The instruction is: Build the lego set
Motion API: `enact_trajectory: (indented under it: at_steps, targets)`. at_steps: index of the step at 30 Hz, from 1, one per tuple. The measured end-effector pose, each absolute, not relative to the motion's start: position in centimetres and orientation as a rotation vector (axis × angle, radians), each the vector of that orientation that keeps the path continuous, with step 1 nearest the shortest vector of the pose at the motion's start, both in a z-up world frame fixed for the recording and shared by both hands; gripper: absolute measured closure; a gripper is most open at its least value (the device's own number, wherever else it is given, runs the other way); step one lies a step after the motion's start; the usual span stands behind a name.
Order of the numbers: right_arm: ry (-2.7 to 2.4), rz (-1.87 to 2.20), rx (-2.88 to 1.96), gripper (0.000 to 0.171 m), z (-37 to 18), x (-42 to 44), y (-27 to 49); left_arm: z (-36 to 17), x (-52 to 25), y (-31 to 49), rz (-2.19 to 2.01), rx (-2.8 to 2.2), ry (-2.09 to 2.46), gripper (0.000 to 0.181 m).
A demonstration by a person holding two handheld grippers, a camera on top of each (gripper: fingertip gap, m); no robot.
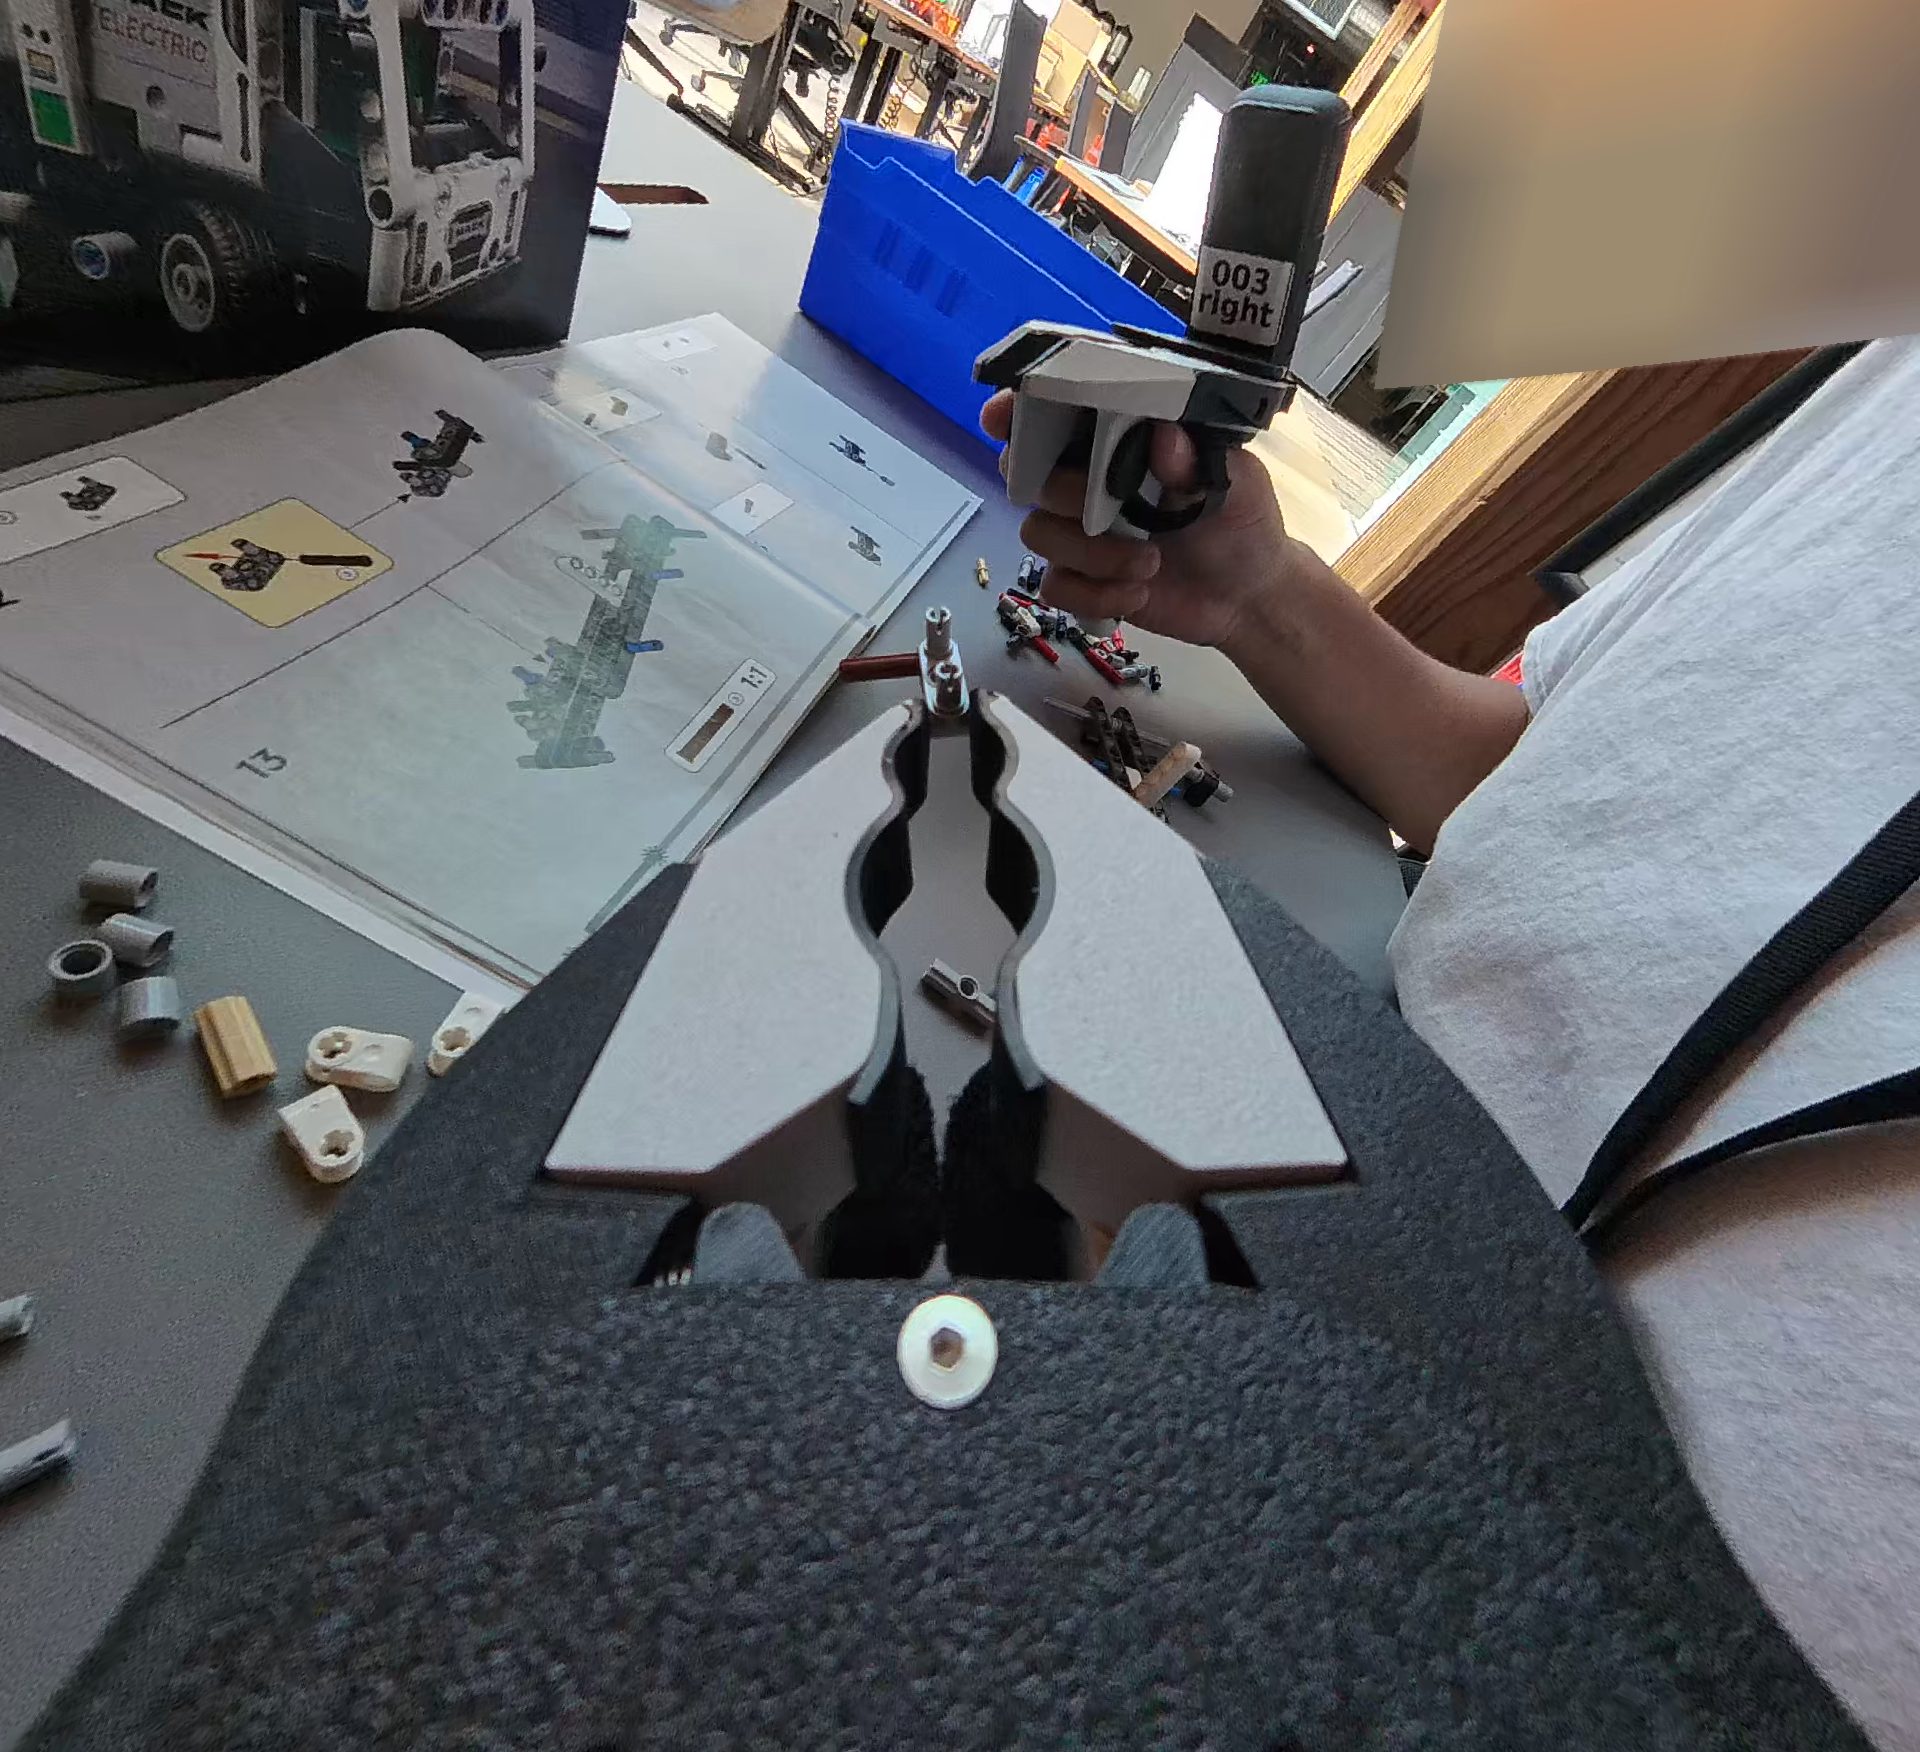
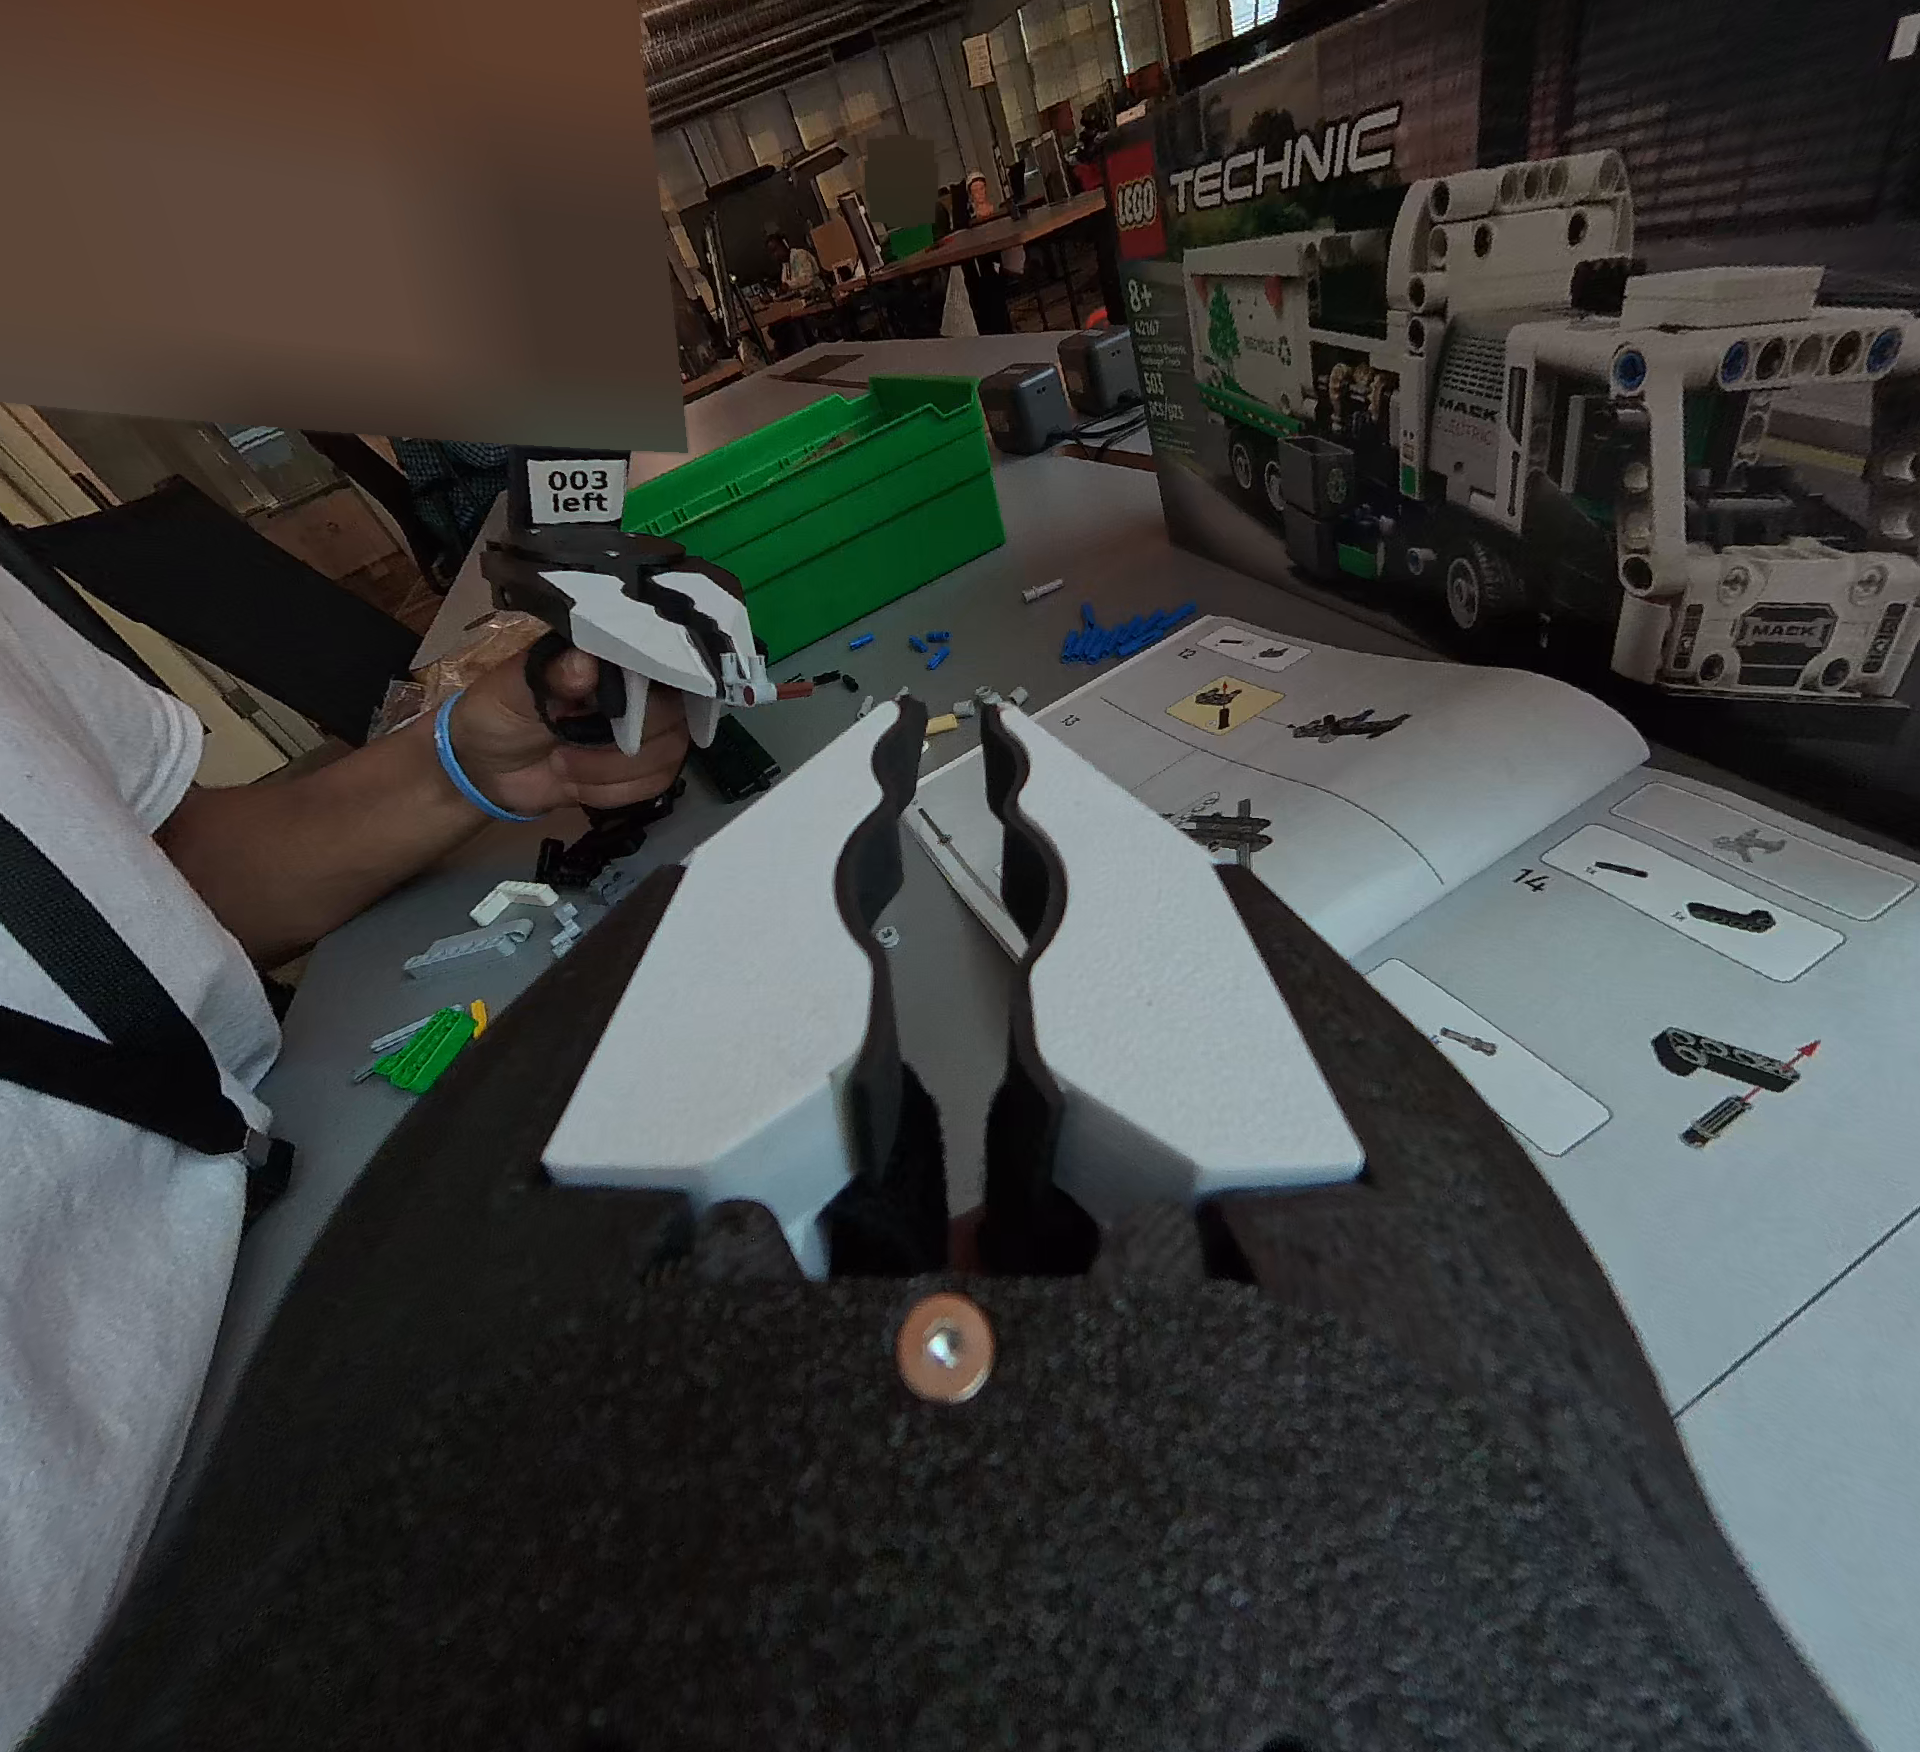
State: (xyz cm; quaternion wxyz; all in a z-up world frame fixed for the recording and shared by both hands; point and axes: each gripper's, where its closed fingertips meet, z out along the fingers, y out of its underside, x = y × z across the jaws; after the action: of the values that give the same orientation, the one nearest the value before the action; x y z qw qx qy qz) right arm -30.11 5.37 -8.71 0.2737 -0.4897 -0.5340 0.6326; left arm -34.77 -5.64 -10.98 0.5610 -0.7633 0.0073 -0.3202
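Observation:
My left gripper [image 1: 945, 710] is shut on a small light grey connector piece [image 1: 943, 663] at its tips, with a dark red axle [image 1: 878, 665] sticking out to the left. It is held above the table at the edge of the open instruction booklet [image 1: 468, 622]. The right wrist view shows the left gripper [image 2: 743, 668] with the same piece [image 2: 750, 686] in its tips. My right gripper [image 2: 940, 710] is slightly open and empty, over the booklet [image 2: 1455, 819]. It also shows in the left wrist view [image 1: 992, 367], raised in a hand above a pile of small red and black pieces [image 1: 1081, 642].
The set's box [image 2: 1558, 403] stands behind the booklet. A blue bin [image 1: 935, 279] and a green bin [image 2: 831, 507] sit on the table. Loose grey, tan and white pieces [image 1: 135, 954], blue pins [image 2: 1122, 632] and a green piece [image 2: 426, 1058] lie scattered. A small grey piece [image 1: 958, 990] lies under my left fingers. The left gripper's tips are roughly 12 cm from the right gripper's.

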Motion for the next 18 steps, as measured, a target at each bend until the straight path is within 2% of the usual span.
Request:
enact_trajectory:
  at_steps: [12, 15, 18]
  targets:
    - [-1.457, 1.621, -1.274, 0.162, -6.8, -28.9, 6.3, -10.4, -34.2, -5.9, -0.694, -1.808, 0.066, 0.176]
    - [-1.574, 1.610, -1.330, 0.149, -6.7, -26.8, 5.8, -10.5, -33.9, -5.9, -0.684, -1.818, 0.080, 0.176]
    - [-1.793, 1.470, -1.338, 0.151, -8.8, -22.1, 3.6, -10.2, -33.5, -6.0, -0.665, -1.820, 0.104, 0.175]
